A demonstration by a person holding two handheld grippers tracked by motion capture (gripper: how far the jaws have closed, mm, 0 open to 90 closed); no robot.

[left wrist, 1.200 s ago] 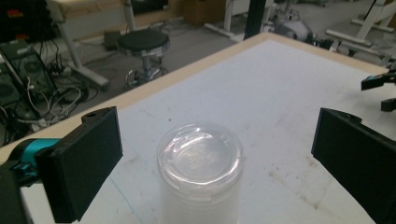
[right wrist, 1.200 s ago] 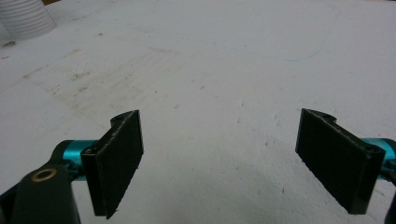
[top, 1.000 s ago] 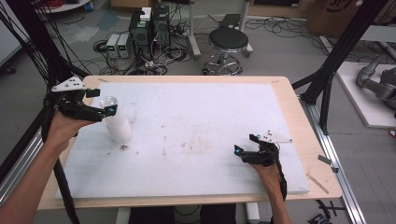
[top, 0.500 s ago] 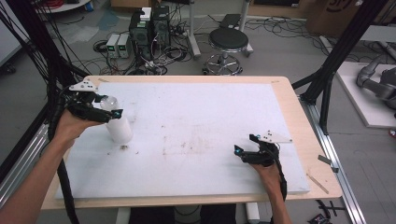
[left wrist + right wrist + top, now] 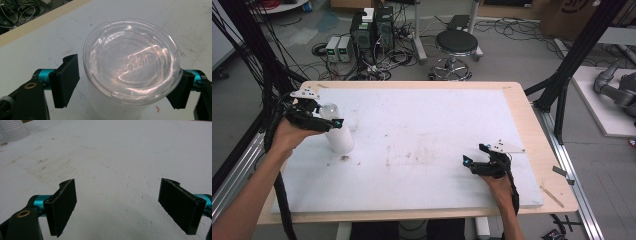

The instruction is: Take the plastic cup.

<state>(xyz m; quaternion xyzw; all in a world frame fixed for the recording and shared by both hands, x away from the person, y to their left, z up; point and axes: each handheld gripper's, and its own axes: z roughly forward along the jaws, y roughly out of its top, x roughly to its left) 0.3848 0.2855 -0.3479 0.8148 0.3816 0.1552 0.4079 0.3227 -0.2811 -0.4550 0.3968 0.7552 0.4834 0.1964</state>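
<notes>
While the left claw [image 5: 333, 123] sits at the near-left part of the counter [image 5: 422, 95], its jaws straddle the top of a white plastic cup [image 5: 339, 138] with a clear lid [image 5: 131, 68]. Left gripper view: jaws wide apart, the lid between them. The jaw at the left of that view stands clear of the rim with a visible gap. The jaw at the right of that view is tucked under the lid's edge; can't tell if it touches the cup wall. So spread wide, nothing clamped. The lid is seated on the cup, embossed lettering on top, too blurred to read. The cup stands upright on the white sheet [image 5: 427, 165] that covers the counter, close to its left edge, with a small dark speck on the sheet just in front of it.

The right claw [image 5: 468, 163] is low over the near-right part of the sheet, well apart from the cup. Right gripper view: jaws fully spread, only bare scuffed sheet between them, nothing held. The ribbed white cup [image 5: 12, 130] shows at the top-left corner of that view, far off.

A hand [image 5: 287, 137] is on the left gripper, another hand [image 5: 497, 182] on the right, forearms coming in from the near edge.
</notes>
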